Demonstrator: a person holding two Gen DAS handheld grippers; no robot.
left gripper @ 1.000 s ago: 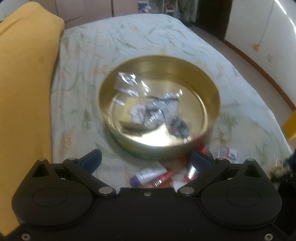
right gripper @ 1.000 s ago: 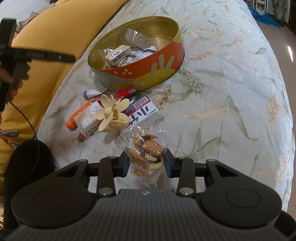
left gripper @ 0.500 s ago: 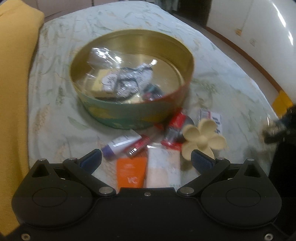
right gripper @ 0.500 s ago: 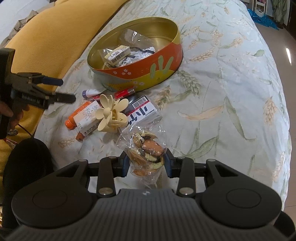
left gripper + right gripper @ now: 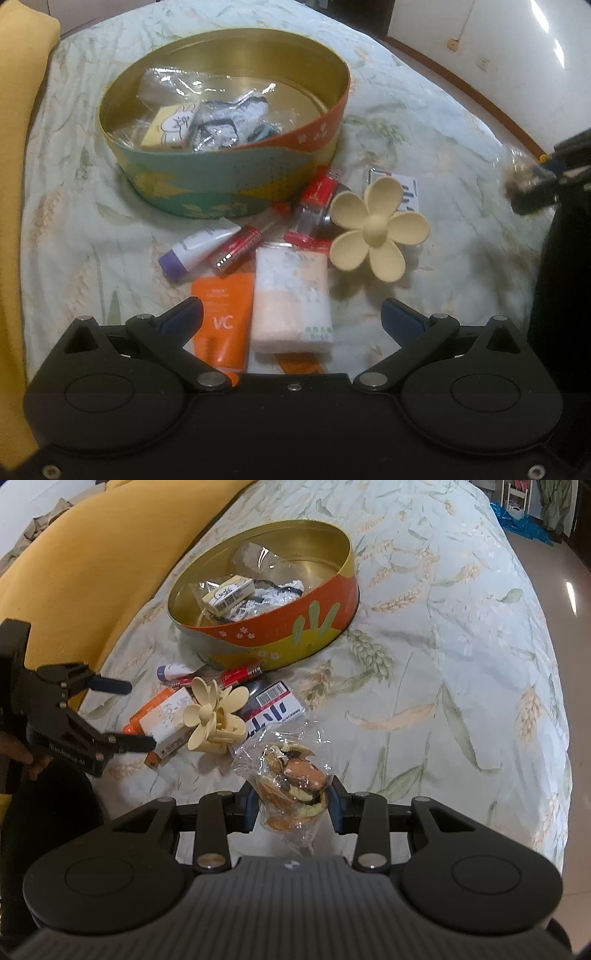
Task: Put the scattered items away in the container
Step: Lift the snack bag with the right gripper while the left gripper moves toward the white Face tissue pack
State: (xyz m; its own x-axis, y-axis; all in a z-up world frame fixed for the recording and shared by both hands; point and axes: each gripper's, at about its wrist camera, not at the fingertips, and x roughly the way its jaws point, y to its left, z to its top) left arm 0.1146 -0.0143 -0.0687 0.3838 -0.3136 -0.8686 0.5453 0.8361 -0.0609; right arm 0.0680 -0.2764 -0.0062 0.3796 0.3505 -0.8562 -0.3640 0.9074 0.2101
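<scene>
While the right gripper pinches a clear snack bag just above the bedspread, the left gripper hangs spread over the orange tube and white packet. The round tin sits at twelve o'clock, holding what look like wrapped packets.

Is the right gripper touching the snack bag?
Touching. The right wrist view shows the right gripper with both pads pressed against the snack bag.

Round tin on the bedspread holds packets; tubes, flower clip, snack bag lie beside it
</scene>
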